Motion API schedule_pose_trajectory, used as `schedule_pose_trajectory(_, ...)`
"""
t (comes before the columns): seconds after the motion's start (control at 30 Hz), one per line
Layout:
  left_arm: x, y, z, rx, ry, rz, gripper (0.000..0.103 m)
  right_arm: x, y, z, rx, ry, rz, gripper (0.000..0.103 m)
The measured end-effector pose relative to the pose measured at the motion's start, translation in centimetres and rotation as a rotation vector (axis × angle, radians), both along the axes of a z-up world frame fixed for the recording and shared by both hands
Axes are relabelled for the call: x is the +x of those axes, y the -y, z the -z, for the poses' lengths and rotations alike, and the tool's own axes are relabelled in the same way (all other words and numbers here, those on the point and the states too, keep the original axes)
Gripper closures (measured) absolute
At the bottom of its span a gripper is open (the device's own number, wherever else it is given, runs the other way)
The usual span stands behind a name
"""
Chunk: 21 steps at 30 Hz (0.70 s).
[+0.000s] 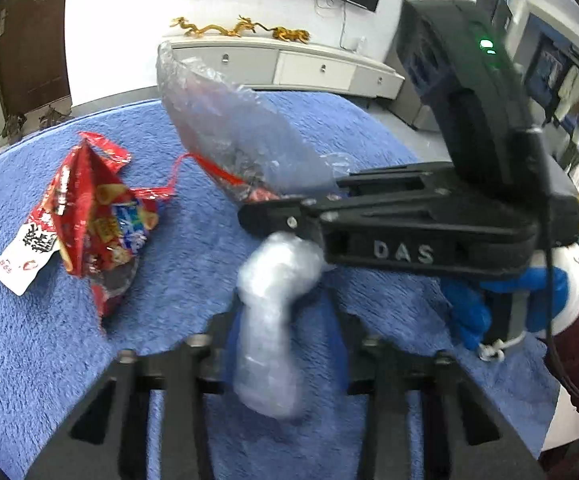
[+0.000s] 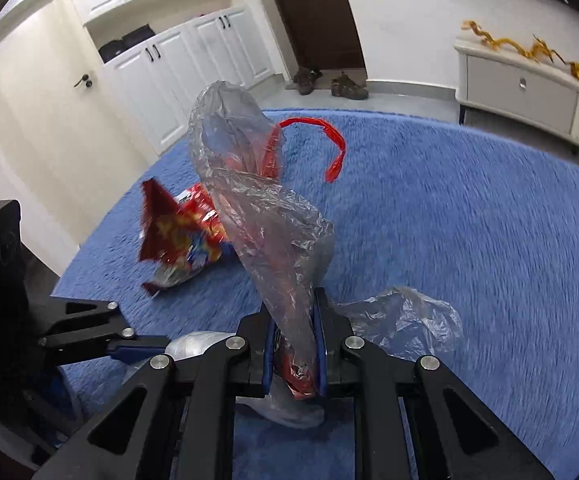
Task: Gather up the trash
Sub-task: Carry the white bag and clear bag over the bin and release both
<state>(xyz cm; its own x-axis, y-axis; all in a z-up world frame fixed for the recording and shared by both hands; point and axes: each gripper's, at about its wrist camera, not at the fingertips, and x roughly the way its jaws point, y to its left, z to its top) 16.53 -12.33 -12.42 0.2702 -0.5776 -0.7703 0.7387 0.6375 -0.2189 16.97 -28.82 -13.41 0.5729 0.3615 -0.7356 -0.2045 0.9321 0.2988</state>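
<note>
My right gripper [image 2: 295, 344] is shut on a clear plastic trash bag [image 2: 257, 208] with a red drawstring [image 2: 329, 136]; the bag stands up above the blue carpet with red wrappers inside. In the left wrist view the right gripper [image 1: 249, 216] reaches in from the right, holding the bag [image 1: 225, 128]. A crumpled clear plastic wad [image 1: 273, 312] sits between the fingers of my left gripper [image 1: 277, 320], whose jaws stand wide apart. A red snack wrapper [image 1: 93, 224] lies on the carpet to the left; it also shows in the right wrist view [image 2: 181, 236].
Blue shaggy carpet [image 2: 469, 240] covers the floor. A white low cabinet [image 1: 289, 64] with golden dragon ornaments [image 1: 241, 30] stands at the far wall. White cupboards [image 2: 177, 68], a brown door [image 2: 313, 12] and shoes [image 2: 329, 82] lie beyond the carpet.
</note>
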Motion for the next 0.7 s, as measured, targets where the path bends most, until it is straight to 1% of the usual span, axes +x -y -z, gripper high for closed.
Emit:
schedule_pose_trajectory(0.03, -0.2, 0.0, 0.3, -0.004, -0.02, 0.002, 0.088, -0.6, 0.0, 0.0, 0.006, -0.002, 0.008, 0.088)
schedule_pose_trajectory(0.07, -0.5, 0.0, 0.3, -0.008, -0.024, 0.0, 0.092, -1.4, 0.1, -0.1, 0.015, -0.002, 0.016, 0.088)
schedule_pose_trajectory(0.13, -1.7, 0.0, 0.2, 0.005, -0.014, 0.003, 0.094, -2.8, 0.6, -0.4, 0.039, 0.001, 0.038, 0.088)
schedule_pose_trajectory(0.3, -5.4, 0.0, -0.7, 0.005, -0.019, 0.022, 0.095, -7.9, 2.2, -2.3, 0.062, 0.04, 0.092, 0.088)
schedule_pose_trajectory(0.43, -8.9, 0.5, -1.8, 0.007, -0.001, 0.043, 0.095, -13.0, 4.2, -4.4, 0.045, 0.091, 0.159, 0.088)
schedule_pose_trajectory(0.57, -10.8, 1.6, -3.3, -0.004, 0.014, 0.078, 0.095, -19.5, 7.7, -6.0, 0.041, 0.138, 0.273, 0.088)
schedule_pose_trajectory(0.7, -13.0, 5.0, -4.7, -0.011, 0.018, 0.149, 0.095, -25.1, 11.9, -6.1, 0.033, 0.145, 0.412, 0.088)
